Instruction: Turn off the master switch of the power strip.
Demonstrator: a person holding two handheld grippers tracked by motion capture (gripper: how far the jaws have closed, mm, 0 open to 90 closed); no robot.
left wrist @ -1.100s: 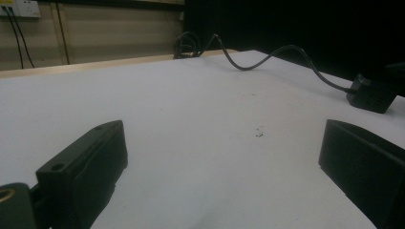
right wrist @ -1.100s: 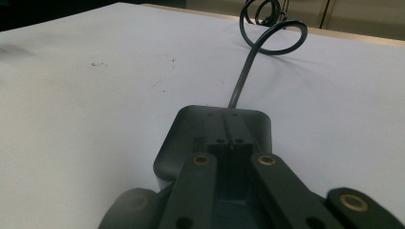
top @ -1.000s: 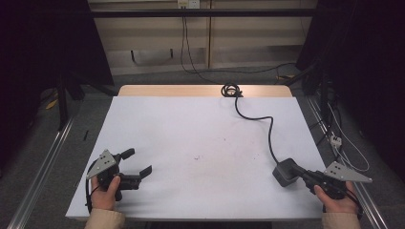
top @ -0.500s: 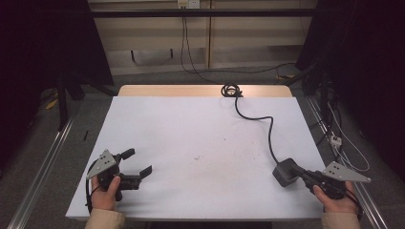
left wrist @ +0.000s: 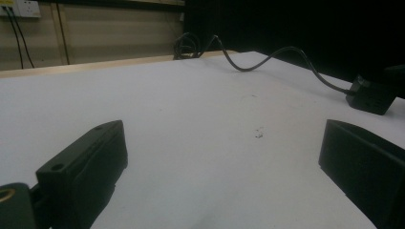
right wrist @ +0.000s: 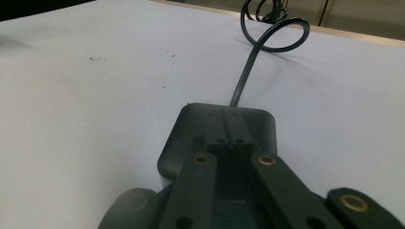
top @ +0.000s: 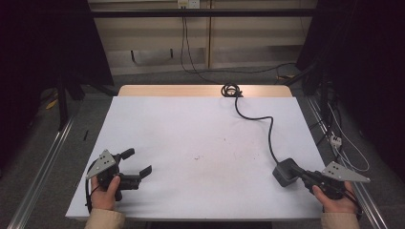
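Observation:
A dark grey power block [top: 285, 171] lies on the white table [top: 191, 129] near its front right corner. Its black cable [top: 267, 125] snakes back to a coil at the far edge. My right gripper [top: 298, 173] is shut, its tips resting against the block's near side. In the right gripper view the two jaws [right wrist: 228, 138] lie together over the block's top [right wrist: 260, 125], nothing between them. My left gripper [top: 138, 161] stands open at the front left, held just above the table. Its jaws [left wrist: 219, 157] are wide apart and empty, and the block [left wrist: 372, 95] and cable [left wrist: 286, 52] show far off.
The cable's coil [top: 230, 89] sits at the table's far edge on a bare wooden strip [top: 167, 90]. A few small dark marks [top: 197, 156] dot the tabletop. Metal rails run along both sides of the table, with loose wires on the floor at the right [top: 334, 138].

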